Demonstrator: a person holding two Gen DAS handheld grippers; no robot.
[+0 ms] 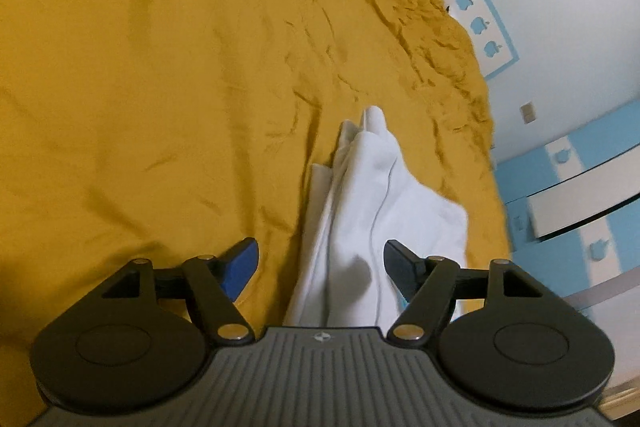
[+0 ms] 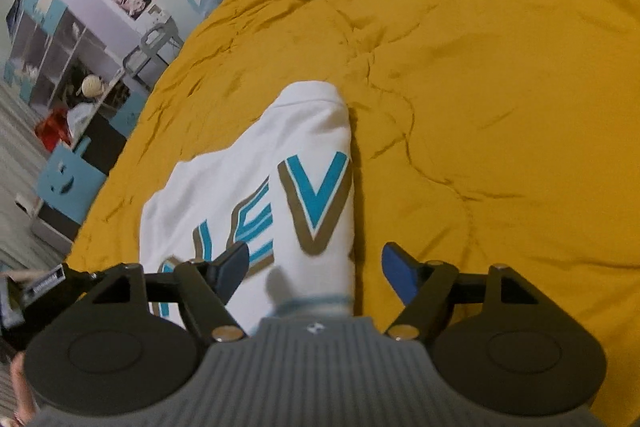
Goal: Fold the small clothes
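The left tongs are released, the fingers wide apart above a bunched part of the white T-shirt. The right tongs are released too, above the shirt's printed side with blue letters. The shirt lies on the wrinkled mustard bedspread of the bed, near its edge.

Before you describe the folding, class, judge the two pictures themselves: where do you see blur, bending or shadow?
Left wrist view: the white garment is soft with blur, and the wall trim at right bends from the fisheye. Right wrist view: the printed letters smear slightly, the shelves at left curve, and the garment casts a dark shadow on the yellow bedspread.
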